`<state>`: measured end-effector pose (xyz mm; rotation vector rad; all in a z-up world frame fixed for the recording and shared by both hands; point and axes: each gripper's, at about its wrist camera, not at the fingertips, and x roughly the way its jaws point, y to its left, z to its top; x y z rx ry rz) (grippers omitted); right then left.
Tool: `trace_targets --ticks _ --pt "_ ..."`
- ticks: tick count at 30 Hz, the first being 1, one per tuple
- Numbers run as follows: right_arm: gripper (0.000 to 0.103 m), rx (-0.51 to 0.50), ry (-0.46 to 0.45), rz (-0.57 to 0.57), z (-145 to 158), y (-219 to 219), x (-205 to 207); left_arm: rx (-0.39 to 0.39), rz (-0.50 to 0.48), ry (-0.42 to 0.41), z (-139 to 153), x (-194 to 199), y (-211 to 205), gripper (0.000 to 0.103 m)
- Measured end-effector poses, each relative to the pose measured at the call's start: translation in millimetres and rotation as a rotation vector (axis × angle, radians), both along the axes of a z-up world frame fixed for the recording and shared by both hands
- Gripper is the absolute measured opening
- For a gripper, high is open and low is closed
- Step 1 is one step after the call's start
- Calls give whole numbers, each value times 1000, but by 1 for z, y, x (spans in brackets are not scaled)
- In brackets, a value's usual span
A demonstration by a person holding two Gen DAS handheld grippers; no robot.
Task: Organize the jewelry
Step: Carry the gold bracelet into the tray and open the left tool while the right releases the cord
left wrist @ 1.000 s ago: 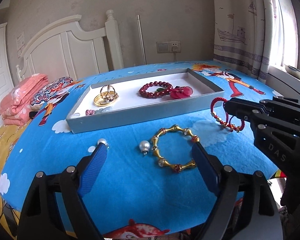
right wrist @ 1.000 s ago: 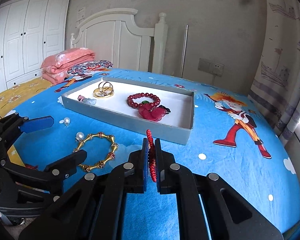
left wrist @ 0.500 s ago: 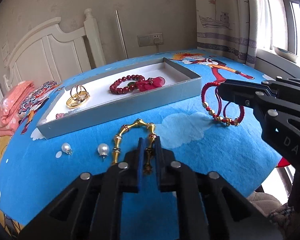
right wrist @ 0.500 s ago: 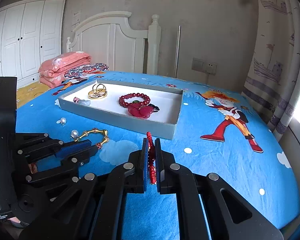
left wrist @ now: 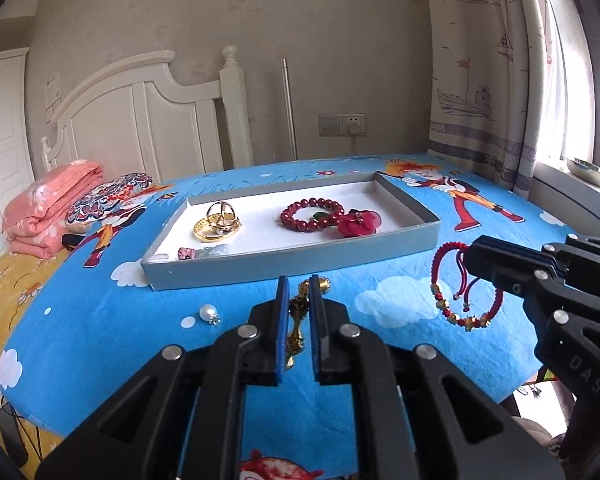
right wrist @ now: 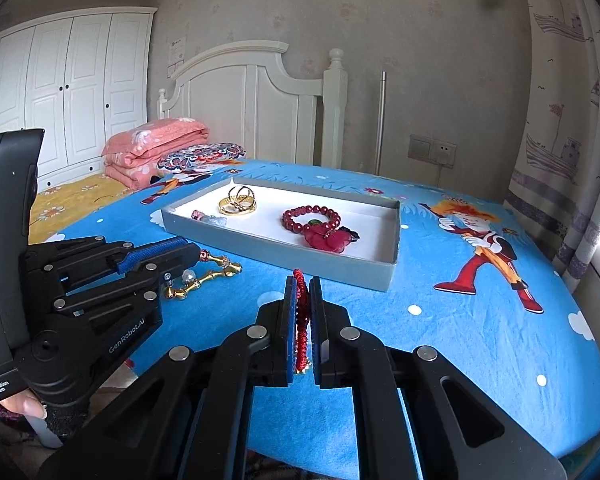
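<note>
My left gripper (left wrist: 298, 304) pinching a gold bamboo-link bangle (left wrist: 298, 320), my right gripper (right wrist: 303, 304) clamping a red braided cord bracelet (left wrist: 466, 280) (gold beads dangling) — both just before the grey cardboard tray (left wrist: 292, 262) on blue cartoon bedding (left wrist: 100, 320).

The left gripper (left wrist: 299, 316) and the right gripper (right wrist: 302, 320) are both pointing slightly downward, side by side, each clamping its blue pads tight.

I see a bright room. Daylight comes in from the window (left wrist: 588, 128) on the right, and it glares white there. Both pictures look sharp. Straight lines bend near the edges, and the corners go black. Shadows are soft.
</note>
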<state>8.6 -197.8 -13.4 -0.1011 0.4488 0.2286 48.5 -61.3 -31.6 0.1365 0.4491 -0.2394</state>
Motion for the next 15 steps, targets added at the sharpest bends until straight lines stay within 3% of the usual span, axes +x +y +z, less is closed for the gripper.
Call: trace_targets --ticks 15 --pt "7 -6 21 -36 0 15 15 -56 90 -19 9 -1 26 9"
